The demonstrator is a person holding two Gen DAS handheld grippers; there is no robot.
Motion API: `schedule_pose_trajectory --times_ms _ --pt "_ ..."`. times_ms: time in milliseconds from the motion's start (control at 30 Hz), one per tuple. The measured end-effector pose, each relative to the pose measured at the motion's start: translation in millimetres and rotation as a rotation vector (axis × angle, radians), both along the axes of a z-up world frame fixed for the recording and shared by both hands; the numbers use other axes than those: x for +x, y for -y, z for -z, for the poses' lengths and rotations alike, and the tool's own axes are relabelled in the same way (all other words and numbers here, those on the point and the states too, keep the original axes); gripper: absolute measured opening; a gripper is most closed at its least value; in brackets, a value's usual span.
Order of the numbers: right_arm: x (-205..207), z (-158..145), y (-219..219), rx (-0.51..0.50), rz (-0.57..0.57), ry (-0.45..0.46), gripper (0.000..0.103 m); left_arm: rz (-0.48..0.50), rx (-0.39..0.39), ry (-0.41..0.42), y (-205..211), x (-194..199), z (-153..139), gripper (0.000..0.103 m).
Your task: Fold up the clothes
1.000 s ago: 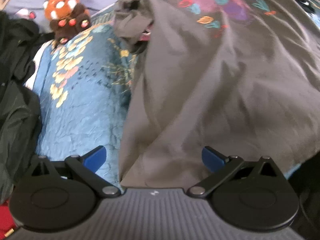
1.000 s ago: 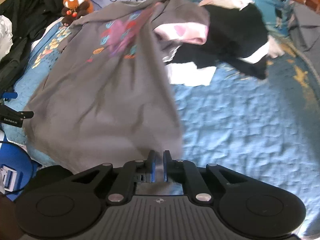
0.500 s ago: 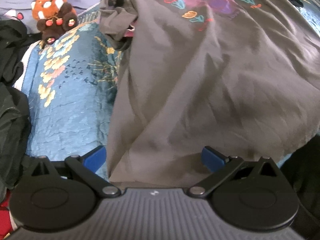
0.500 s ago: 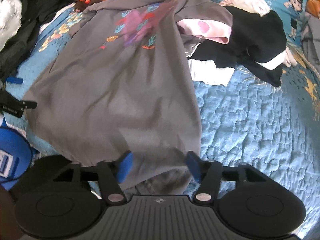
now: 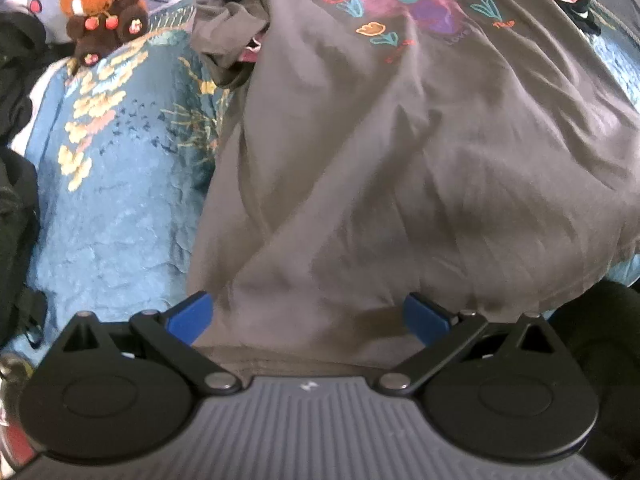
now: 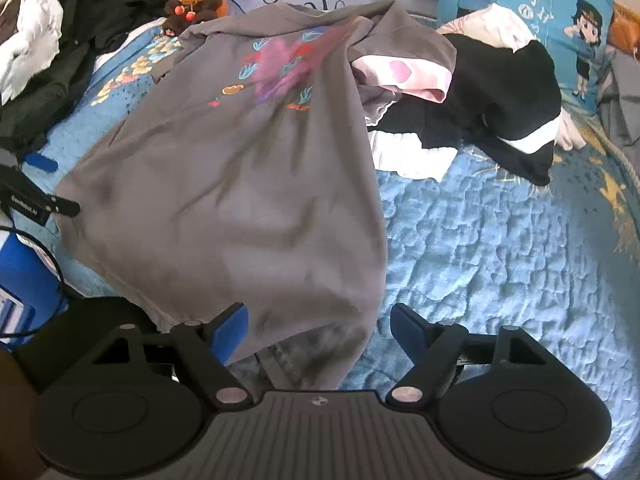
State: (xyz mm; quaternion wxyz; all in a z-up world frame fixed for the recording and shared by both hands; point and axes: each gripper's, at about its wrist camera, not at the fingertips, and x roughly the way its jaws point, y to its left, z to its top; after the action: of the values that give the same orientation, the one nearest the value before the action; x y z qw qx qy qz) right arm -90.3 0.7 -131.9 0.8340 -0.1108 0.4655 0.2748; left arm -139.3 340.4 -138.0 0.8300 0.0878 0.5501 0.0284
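Left wrist view, left to right: dark garments [image 5: 16, 184] heaped at the bed's left edge; a red-panda plush toy [image 5: 102, 8] at the far left corner; a strip of bare blue quilted bedspread with yellow flower print [image 5: 116, 184]; then the grey cotton T-shirt with a tulip print on its chest [image 5: 400, 152]. The T-shirt lies print-up on the bed, its long axis running from the near hem away toward the pillows, collar end far, hem end near. Its left sleeve [image 5: 228, 28] is bunched and crumpled at the far left corner. The left claw [image 5: 308, 318] stands with its blue pads wide apart, the hem lying between them, not clamped.

Right wrist view, left to right: the left claw's tip [image 6: 40, 204] touches the shirt's left edge; the hem hangs past the near bed edge, and its right corner droops between the blue pads of the right claw [image 6: 318, 328], which are spread apart. Just right of the shirt's far end lies a pile of pink, white and black clothes [image 6: 480, 108]; the far right sleeve rests on it. Nearer, right of the shirt, open bedspread extends to the bed's right side. A cartoon-print blue pillow [image 6: 528, 12] stands at the far right.
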Motion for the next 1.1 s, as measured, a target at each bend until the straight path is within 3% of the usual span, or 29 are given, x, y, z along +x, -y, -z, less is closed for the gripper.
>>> schedule_pose_trajectory --times_ms 100,300,367,467,633,833,967,1100 --pt "7.6 5.4 1.8 0.041 0.008 -0.049 0.079 -0.005 -0.042 -0.006 -0.6 -0.8 0.3 0.103" --pt "19.6 22.2 2.3 0.102 0.062 -0.163 0.077 -0.010 -0.048 -0.005 -1.8 -0.3 -1.9 0.103" --pt "23.6 27.8 2.5 0.123 0.080 -0.201 0.070 -0.013 -0.045 -0.008 -2.1 -0.2 -1.8 0.103" --pt "22.2 28.4 0.1 0.129 0.074 -0.222 0.049 -0.019 -0.039 -0.013 -3.7 0.6 -1.4 0.103" --pt "16.3 25.9 6.1 0.124 0.089 -0.244 0.050 -0.029 -0.048 -0.019 -3.9 -2.0 -2.2 0.103" --pt "-4.4 23.2 7.0 0.023 0.065 -0.253 0.061 -0.042 -0.045 -0.034 -4.1 -7.2 2.6 0.103" --pt "-21.8 23.1 -3.4 -0.096 -0.001 -0.183 0.061 -0.068 -0.057 -0.040 -6.3 -11.7 5.1 0.103" --pt "-24.8 29.2 -12.7 -0.143 -0.055 -0.154 0.056 -0.069 -0.055 -0.037 -4.1 -12.2 2.5 0.103"
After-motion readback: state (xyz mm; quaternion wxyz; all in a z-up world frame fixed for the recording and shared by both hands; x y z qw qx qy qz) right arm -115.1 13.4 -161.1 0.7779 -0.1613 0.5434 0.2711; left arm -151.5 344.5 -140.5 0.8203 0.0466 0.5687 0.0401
